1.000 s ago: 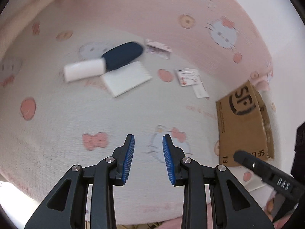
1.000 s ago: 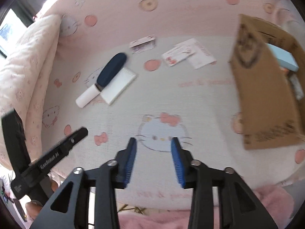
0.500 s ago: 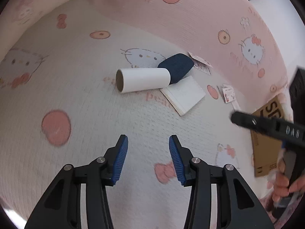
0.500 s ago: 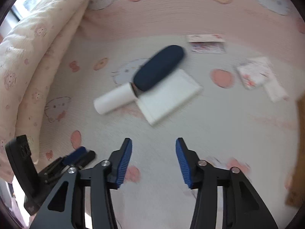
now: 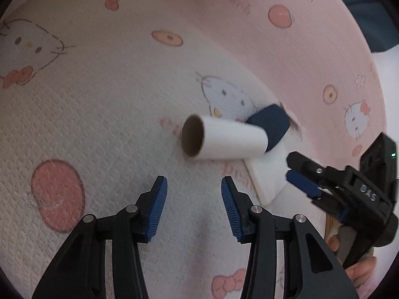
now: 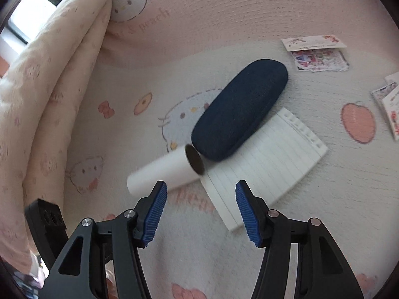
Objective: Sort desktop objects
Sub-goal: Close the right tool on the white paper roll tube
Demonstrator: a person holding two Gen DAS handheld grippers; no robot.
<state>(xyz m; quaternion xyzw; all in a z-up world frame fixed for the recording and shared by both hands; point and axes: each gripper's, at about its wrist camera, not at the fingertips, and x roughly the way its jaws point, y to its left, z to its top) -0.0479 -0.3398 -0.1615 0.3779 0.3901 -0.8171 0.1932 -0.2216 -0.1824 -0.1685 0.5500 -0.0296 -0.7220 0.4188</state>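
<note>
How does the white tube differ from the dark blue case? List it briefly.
The white tube is a pale, smooth, hollow cylinder with open ends; the dark blue case is a closed, rounded, textured oval. The case looks longer and broader than the tube. The case's edge rests on the lined notepad; the tube lies mostly on the sheet. Both lie flat, ungripped, end to end.

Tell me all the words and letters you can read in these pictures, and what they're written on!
"DAS": on the black right gripper.
"peach": pink script on the pink cartoon-cat bedsheet; the letters before it are hidden in a fold.
Script near the top of the left wrist view, on the same sheet: too blurred to read.
Small printed paper cards: print too small to read.
White lined notepad: no writing visible.
</note>
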